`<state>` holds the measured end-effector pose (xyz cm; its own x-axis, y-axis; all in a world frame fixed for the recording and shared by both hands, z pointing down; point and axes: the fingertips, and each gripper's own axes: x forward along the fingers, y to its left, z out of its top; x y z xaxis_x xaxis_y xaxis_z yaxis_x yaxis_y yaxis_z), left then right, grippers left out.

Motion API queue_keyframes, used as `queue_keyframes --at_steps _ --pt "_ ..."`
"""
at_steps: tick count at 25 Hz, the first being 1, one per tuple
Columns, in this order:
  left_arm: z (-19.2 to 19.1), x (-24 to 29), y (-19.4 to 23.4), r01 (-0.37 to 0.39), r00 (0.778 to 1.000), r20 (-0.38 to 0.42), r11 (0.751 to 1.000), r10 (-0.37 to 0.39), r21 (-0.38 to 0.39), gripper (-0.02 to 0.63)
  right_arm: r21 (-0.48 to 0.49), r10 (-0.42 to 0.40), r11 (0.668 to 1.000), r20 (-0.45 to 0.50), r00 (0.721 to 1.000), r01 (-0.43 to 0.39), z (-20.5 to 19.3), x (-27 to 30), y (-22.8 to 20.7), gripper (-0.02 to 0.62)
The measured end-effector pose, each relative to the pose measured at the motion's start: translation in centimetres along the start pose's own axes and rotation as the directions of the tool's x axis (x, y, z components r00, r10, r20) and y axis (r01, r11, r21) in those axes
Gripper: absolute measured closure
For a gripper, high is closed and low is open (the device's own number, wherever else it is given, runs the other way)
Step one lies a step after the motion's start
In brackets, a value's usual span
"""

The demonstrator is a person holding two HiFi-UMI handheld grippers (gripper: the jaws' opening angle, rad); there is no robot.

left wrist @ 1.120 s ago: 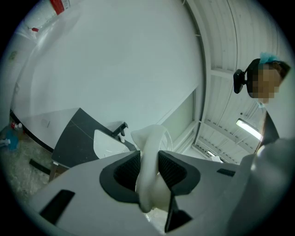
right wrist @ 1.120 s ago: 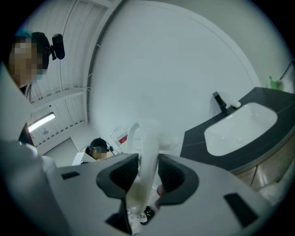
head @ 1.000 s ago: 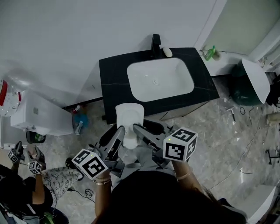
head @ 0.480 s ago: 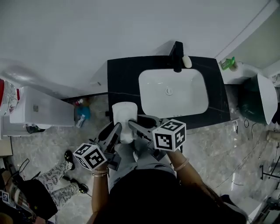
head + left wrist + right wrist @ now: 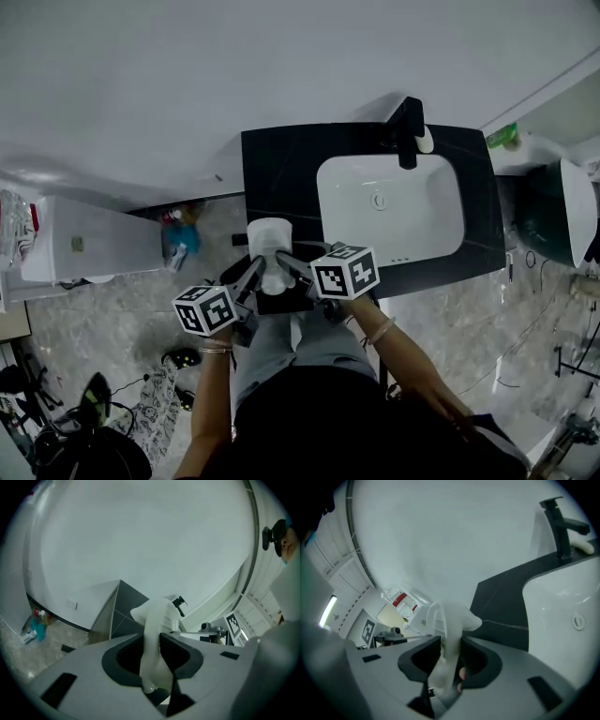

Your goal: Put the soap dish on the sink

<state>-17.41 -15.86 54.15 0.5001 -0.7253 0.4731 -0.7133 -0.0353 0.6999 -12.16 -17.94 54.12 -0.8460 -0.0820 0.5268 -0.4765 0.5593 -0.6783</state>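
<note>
A white soap dish hangs in the air just in front of the left front corner of the black vanity top. Both grippers hold it from the near side. My left gripper has just been closing its jaws, and the dish's edge sits clamped between them. My right gripper is shut on the dish's other side. The white basin lies to the right, with a black tap and a pale bar of soap behind it.
A white cabinet stands at the left, with blue bottles on the marble floor beside it. A dark green bin with a white lid is right of the vanity. A green bottle sits on a ledge. Cables lie on the floor.
Both grippers have carried the dish downward and closer to the vanity's front left corner. The head view has shifted, so the sink now sits further right.
</note>
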Motion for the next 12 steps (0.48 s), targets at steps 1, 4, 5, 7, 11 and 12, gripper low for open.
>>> queue_keyframes --at_steps 1,4,5,7,11,12 --pt "0.0 0.4 0.7 -0.006 1.000 -0.023 1.000 0.007 0.009 0.486 0.002 -0.012 1.000 -0.010 1.000 0.012 0.0 0.6 -0.5 0.468" --pt "-0.1 1.6 2.5 -0.024 0.996 -0.088 0.999 0.027 0.033 0.486 0.010 -0.050 0.999 -0.033 0.998 0.051 -0.1 2.2 -1.8 0.468" --pt "-0.1 1.9 3.0 -0.032 0.993 -0.109 0.998 0.037 0.045 0.486 0.011 -0.065 0.998 -0.040 0.997 0.065 -0.2 2.6 -2.2 0.468" --pt "-0.4 2.6 3.9 -0.049 0.987 -0.150 0.995 0.062 0.084 0.486 0.002 -0.098 0.995 -0.051 0.994 0.099 -0.4 3.3 -2.9 0.468" --pt "-0.8 3.5 4.8 -0.075 0.973 -0.204 0.984 0.107 0.159 0.492 -0.021 -0.152 0.988 -0.061 0.986 0.151 -0.6 3.9 -3.9 0.468" --pt "-0.8 3.7 4.9 -0.077 0.972 -0.210 0.984 0.110 0.160 0.492 -0.015 -0.154 0.988 -0.060 0.986 0.153 -0.6 4.0 -4.0 0.468"
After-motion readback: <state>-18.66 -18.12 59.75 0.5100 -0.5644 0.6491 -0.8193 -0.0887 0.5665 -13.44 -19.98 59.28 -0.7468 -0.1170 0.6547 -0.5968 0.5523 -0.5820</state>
